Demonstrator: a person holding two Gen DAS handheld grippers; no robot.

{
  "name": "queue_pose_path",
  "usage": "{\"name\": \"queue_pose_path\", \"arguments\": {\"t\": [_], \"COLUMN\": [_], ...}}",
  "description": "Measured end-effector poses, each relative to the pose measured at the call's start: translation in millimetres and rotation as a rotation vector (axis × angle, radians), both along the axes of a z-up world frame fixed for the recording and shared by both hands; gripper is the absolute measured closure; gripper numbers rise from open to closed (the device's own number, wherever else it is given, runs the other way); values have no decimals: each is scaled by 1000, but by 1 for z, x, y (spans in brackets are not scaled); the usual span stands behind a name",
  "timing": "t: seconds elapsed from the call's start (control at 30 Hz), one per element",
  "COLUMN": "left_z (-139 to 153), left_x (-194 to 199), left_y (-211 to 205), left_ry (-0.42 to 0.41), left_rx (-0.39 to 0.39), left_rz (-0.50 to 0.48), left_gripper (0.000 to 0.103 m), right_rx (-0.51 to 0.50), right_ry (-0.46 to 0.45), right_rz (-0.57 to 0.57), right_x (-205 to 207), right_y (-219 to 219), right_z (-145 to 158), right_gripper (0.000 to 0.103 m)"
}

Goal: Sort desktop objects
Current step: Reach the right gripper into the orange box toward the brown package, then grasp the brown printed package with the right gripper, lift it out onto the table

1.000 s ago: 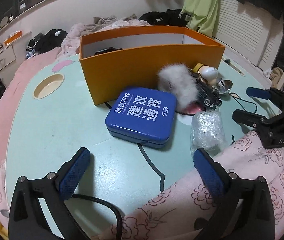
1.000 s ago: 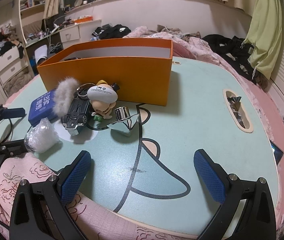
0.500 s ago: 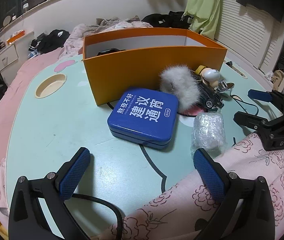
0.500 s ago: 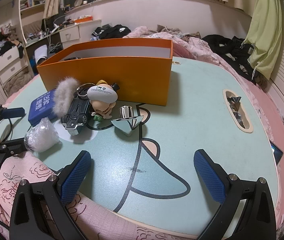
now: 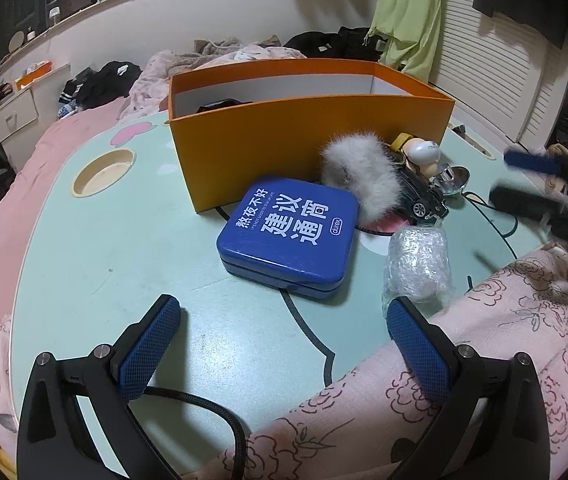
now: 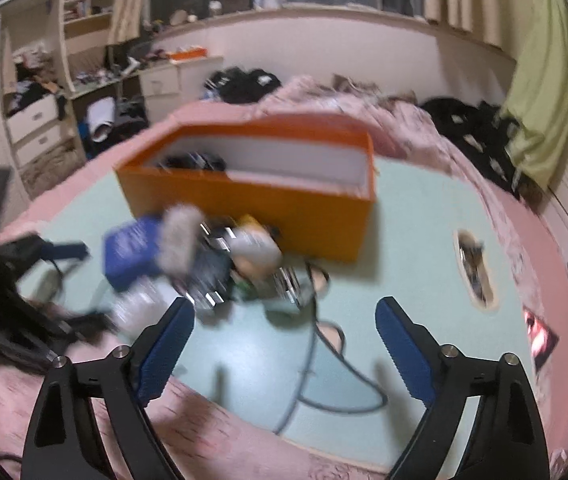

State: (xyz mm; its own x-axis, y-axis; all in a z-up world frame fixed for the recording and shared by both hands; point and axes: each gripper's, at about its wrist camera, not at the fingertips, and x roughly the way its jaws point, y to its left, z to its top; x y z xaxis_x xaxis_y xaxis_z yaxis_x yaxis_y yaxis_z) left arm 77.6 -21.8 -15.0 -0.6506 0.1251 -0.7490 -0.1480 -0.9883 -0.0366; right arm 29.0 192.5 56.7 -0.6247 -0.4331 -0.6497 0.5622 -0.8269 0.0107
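An orange box [image 5: 308, 136] stands on the mint table [image 5: 104, 248], open at the top with a dark item inside. In front of it lie a blue tin [image 5: 288, 232], a white fur pompom [image 5: 360, 176], a black toy car [image 5: 424, 196], a small figurine [image 5: 424, 152], a shiny metal piece [image 5: 452, 176] and a clear plastic wad [image 5: 418, 264]. My left gripper [image 5: 280, 344] is open and empty, near the table's front edge. My right gripper [image 6: 284, 340] is open and empty; its view is blurred, showing the box [image 6: 252, 192] and the pile [image 6: 212, 256].
A round cup hole [image 5: 102, 170] is sunk in the table at the left. A slot hole [image 6: 476, 268] lies at the right. Pink floral fabric [image 5: 424, 392] covers the front edge. A black cable [image 5: 204, 404] runs by my left gripper.
My right gripper has risen and swung fast, so its view is blurred and looks down into the box. My left gripper has lifted slightly. Objects have not moved.
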Motion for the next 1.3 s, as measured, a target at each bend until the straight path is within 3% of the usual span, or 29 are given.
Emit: {"name": "queue_pose_path", "arguments": {"t": [0.13,0.23,0.3,0.37,0.47,0.67,0.77,0.97,1.03,1.07,1.23,1.3], "left_z": [0,0,0,0,0,-1,-1,0,0,0,0,0], "left_x": [0,1,1,1,2,3,3,3,3,3,3,3], "left_y": [0,0,-1,-1,-1,0,-1,0,0,0,0,0], "left_ry": [3,6,9,11,17,27,30,30,30,31,31,31], "left_rx": [0,2,4,6,10,18,22,24,24,24,24,24], "left_rz": [0,-1,-1,-1,-2,-2,-2,-1,-1,-1,-1,-1], "left_gripper": [0,0,0,0,0,0,0,0,0,0,0,0], "right_rx": [-60,-41,-18,36,109,266,298,259,223,189,68,36], "right_ry": [-62,-198,-282,-388,-480,-562,-606,-606,-622,-648,-664,-630], "right_rz": [41,28,32,41,49,92,91,47,61,71,47,22], "right_x": [-33,-83,-105,-131,-148,-159,-163,-169,-165,-163,-164,-165], "right_y": [-15,-35,-49,-69,-92,-130,-138,-128,-126,-123,-108,-100], "right_z": [37,49,45,31,10,-21,-30,-28,-27,-27,-27,-25], "right_gripper": [21,33,47,54,56,56,50,52,68,84,85,85]}}
